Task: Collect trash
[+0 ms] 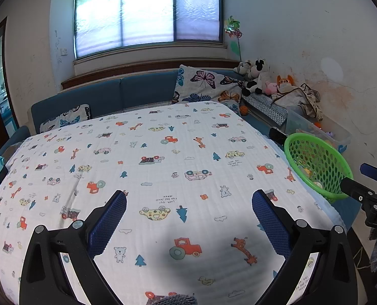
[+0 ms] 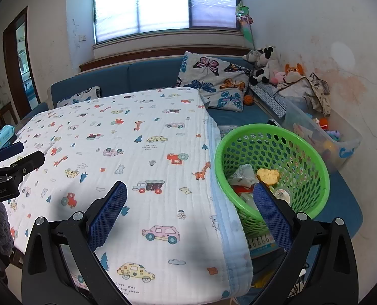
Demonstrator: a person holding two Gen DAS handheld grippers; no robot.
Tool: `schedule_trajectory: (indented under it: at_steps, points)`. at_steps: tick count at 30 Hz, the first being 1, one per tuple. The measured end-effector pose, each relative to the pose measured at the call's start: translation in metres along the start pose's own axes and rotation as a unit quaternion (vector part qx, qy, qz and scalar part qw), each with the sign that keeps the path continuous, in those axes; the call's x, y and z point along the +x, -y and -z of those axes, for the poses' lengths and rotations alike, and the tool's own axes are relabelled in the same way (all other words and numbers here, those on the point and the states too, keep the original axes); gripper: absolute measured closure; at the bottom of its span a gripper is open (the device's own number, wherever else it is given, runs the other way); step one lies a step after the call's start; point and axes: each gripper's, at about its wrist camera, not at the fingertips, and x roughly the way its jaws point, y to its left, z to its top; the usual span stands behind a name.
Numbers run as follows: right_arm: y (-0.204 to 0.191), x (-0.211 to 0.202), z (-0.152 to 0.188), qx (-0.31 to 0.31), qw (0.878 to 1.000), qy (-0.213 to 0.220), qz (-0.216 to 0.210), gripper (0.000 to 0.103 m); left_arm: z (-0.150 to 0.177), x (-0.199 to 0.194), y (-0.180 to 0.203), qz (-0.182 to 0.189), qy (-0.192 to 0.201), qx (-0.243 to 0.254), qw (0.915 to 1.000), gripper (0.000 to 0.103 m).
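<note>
The table with the cartoon-print blanket lies before me. I hold my left gripper and right gripper spread, both empty. The trash lies inside the green basket beside the table.

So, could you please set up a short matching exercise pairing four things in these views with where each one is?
Things:
1. green basket
2. butterfly pillow
3. plush toys
4. yellow trash piece

Places:
A. corner by the wall
B. inside the basket
C. on the blue sofa, beyond the table's far edge
D. right of the cloth-covered table

Pairs: 1-D, 2-C, 3-A, 4-B
</note>
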Motion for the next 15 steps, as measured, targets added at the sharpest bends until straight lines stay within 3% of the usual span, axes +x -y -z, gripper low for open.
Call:
schedule_trajectory:
  at_steps: [15]
  points:
    - [-0.0022,0.0003,0.0003,-0.002,1.0,-0.001,-0.001,0.004,0.0008,-0.0017,0.0015,0.0,0.003,-0.001,1.0,0.007]
